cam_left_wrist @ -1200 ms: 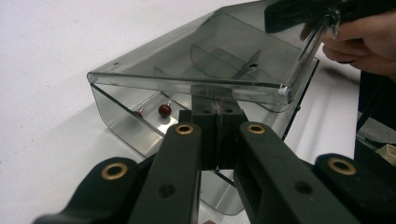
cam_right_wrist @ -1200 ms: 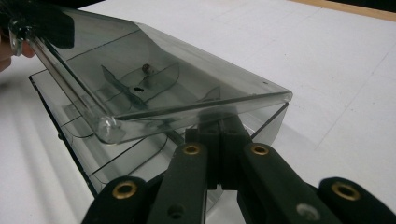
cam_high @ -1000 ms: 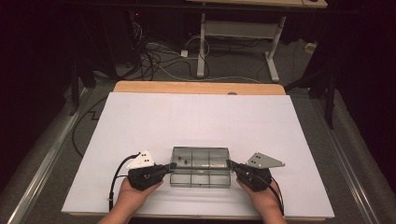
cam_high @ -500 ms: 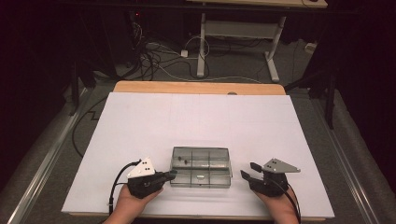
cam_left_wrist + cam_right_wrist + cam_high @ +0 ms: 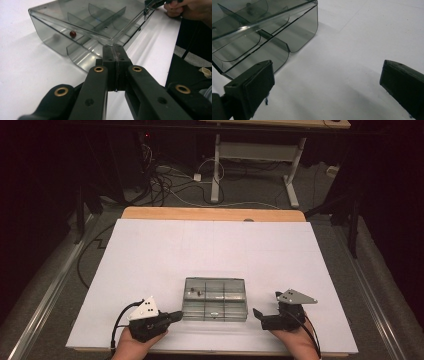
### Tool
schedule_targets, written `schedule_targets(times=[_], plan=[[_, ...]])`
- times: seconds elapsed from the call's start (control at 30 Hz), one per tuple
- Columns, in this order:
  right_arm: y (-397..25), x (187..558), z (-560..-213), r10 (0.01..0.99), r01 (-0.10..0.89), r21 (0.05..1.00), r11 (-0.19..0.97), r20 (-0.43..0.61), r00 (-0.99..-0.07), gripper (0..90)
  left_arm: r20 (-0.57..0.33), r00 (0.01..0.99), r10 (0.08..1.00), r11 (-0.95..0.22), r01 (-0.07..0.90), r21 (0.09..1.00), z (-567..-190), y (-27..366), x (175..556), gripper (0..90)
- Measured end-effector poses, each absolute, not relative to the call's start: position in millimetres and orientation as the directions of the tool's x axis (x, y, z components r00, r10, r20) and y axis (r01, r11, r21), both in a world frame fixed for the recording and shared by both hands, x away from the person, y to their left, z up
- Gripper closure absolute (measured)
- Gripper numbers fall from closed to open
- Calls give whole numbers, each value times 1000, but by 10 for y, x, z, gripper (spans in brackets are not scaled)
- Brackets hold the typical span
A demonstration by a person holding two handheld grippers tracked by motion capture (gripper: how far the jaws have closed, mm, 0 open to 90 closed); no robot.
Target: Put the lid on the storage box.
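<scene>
A: What did the room look like around the clear box point(image 5: 215, 299)?

B: Dark. A white-covered bench point(image 5: 150, 255) carried the box near its front edge, with cables and a metal stand on the floor well behind it.

A: And nearest the person?

B: The left tool point(image 5: 172, 316) sat at the box's front left corner, jaws pressed together on nothing that I could see, their tips just short of the lid's corner. The right tool point(image 5: 258, 314) lay just beside the box's right end, jaws spread wide, apart from it.

A: How far along?

B: The lid looked down and the box set square; I judged the handling nearly finished, only the withdrawal left.

A: Contents?

B: A small red bead point(image 5: 72, 33) in a compartment toward the left; the other compartments looked empty.
</scene>
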State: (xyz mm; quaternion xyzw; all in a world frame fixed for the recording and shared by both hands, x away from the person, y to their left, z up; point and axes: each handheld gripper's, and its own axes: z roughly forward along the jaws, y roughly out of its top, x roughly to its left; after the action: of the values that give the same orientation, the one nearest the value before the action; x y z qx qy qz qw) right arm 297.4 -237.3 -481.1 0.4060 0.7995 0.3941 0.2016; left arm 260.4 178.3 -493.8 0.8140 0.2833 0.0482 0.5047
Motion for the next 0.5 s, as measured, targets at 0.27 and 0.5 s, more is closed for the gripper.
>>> schedule_targets(times=[0.27, 0.5], plan=[[-2384, 2984, -4807, 813, 483, 803, 349, -2, -583, 0, -209, 824, 527, -331, 425, 842, -4985, 1865, 2623, 874], [-2401, 2989, -4799, 817, 480, 813, 330, 10, -577, 0, -156, 750, 642, -327, 452, 830, -4988, 2109, 2891, 872]])
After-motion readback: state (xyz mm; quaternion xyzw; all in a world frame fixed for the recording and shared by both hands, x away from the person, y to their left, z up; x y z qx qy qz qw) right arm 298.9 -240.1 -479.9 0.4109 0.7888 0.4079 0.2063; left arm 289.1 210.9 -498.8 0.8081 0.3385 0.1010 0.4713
